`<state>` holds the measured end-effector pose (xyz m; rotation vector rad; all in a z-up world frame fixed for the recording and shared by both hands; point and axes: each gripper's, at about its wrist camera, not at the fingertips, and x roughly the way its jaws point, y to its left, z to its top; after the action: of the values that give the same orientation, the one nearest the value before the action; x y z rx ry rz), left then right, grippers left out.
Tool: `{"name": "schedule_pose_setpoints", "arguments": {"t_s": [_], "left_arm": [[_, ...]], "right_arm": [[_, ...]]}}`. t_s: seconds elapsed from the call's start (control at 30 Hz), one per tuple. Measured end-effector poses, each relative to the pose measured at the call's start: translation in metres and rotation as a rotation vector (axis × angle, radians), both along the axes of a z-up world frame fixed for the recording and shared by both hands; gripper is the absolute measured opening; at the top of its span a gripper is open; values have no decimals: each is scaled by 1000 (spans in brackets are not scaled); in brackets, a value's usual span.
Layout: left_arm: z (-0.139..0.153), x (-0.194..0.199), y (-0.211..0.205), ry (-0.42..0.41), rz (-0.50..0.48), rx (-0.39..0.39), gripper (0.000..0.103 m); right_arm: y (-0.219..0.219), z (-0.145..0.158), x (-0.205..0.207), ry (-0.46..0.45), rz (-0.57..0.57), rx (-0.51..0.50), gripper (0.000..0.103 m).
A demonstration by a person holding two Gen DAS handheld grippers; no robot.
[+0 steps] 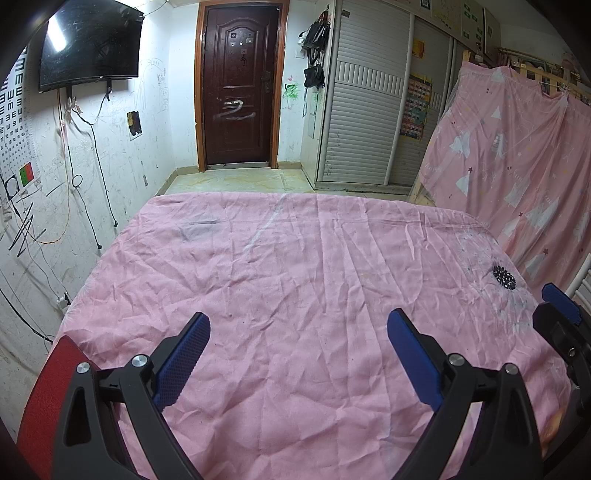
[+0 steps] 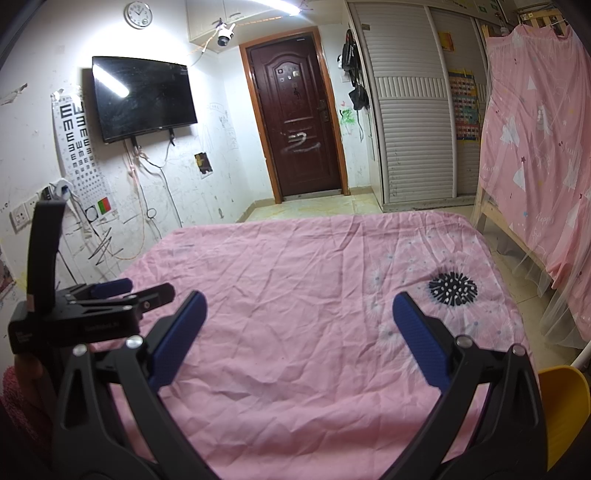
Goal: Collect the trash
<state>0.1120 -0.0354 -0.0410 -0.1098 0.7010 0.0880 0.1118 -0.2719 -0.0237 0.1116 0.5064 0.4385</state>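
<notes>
An eye chart (image 2: pixel 79 147) of rows of the letter E hangs at the left of the right wrist view, beside the wall-mounted television (image 2: pixel 142 98); a clock (image 2: pixel 138 14) sits at the upper left. White scrawl marks the dark brown door (image 1: pixel 240 86) at top centre, too loose to read. Small print on the left gripper's body is blurred.

The left gripper (image 1: pixel 298 336) is spread wide, blue pads far apart, gripping nothing, at the lower edge of the frame over the wrinkled pink sheet (image 1: pixel 295 266). The right gripper (image 2: pixel 299 314) is equally wide and holds nothing.

No trash shows on the sheet in either view. A black flower print (image 2: pixel 452 288) lies right of centre. A yellow container (image 2: pixel 563 398) fills the lower right corner; a red object (image 1: pixel 44 398) sits lower left. Bare tile floor (image 1: pixel 229 182) runs between the sheet's far edge and the door; pink curtains (image 1: pixel 517 158) crowd the right edge.
</notes>
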Motion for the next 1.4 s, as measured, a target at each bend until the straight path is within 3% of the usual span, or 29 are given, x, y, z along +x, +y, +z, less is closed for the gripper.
{"name": "schedule_pose_setpoints", "arguments": {"t_s": [1.4], "left_arm": [[-2, 0, -1, 8, -3, 9, 89]], "right_arm": [[0, 0, 0, 4, 0, 0, 97]]}}
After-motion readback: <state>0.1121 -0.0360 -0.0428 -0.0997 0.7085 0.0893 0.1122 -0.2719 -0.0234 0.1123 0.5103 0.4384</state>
